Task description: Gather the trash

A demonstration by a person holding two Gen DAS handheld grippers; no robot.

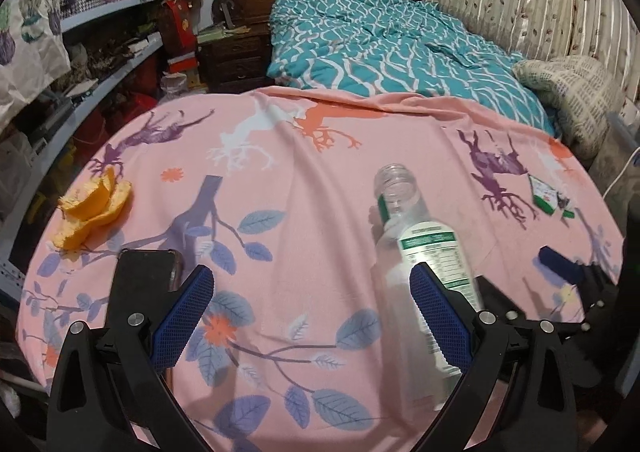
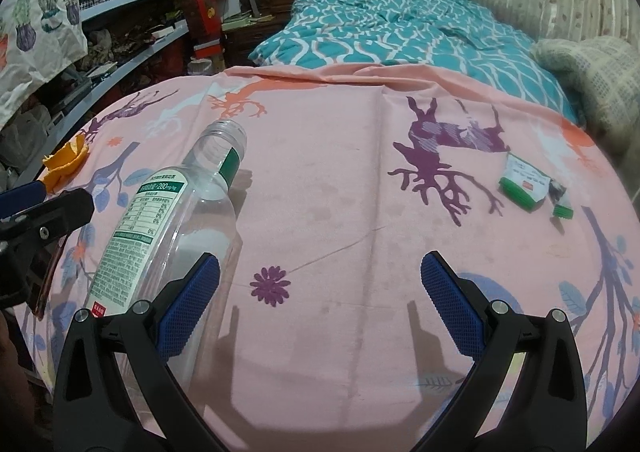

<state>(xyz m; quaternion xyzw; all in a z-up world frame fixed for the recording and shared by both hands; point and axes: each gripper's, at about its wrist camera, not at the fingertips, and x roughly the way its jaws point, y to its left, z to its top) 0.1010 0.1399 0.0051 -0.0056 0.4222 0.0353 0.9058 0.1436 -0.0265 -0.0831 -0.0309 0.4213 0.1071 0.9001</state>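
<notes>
**Trash still on the table, both grippers wide apart**

Closest in, the bottle (image 2: 168,236) lies on its side on the pink cloth (image 2: 340,211) near the front edge of the table. It has no cap, and its mouth points away toward the bed (image 2: 400,19). It is round and see-through, so it could roll if a finger bumps it from the side. It lies just beside the left finger of the right gripper (image 2: 320,300), not between the fingers, so closing now would likely push it, not catch it. It could roll toward the front edge and drop off.

A dark phone (image 1: 148,272) lies near the front left corner, partly hidden behind the left gripper (image 1: 312,312). It is not trash. A grab there could take it by mistake.

Farther back, orange peel (image 1: 90,207) sits close to the left edge. A nudge could knock it over the side. A green wrapper (image 2: 528,183) lies near the right edge. It is flat and may be hard to pinch off the soft cloth, which could bunch up.

Both grippers hang low over the front of the table, pointing toward the bed. Both are spread wide and hold nothing.
</notes>
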